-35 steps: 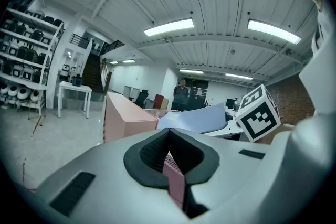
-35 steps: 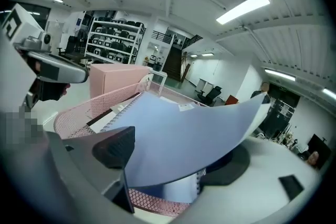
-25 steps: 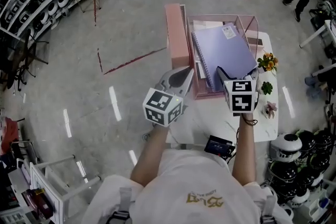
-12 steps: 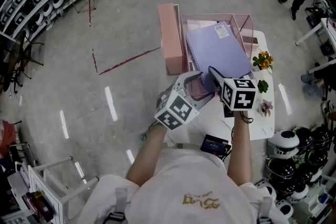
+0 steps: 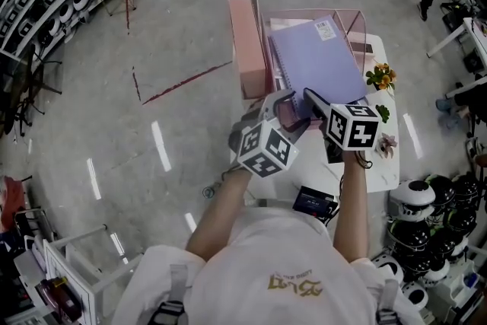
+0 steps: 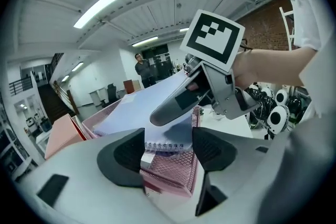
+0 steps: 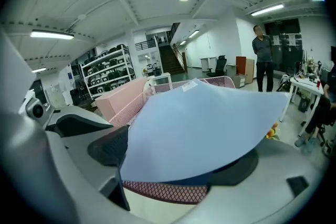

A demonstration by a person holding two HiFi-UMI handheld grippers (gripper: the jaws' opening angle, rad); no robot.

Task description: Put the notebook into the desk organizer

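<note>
Atop the pink organizer [image 5: 360, 20] lay the lilac spiral notebook [image 5: 319, 61], left gripper [image 6: 168, 148] opening round its corner, right gripper [image 7: 176, 165] spread loose

Head view from above the person, facing steeply down onto the table [image 5: 373, 179], left gripper view low and very near the desk organizer [image 6: 176, 168], facing along it, right gripper view close at the near edge of the notebook [image 7: 205, 123], all three sharing notebook and organizer.
</note>
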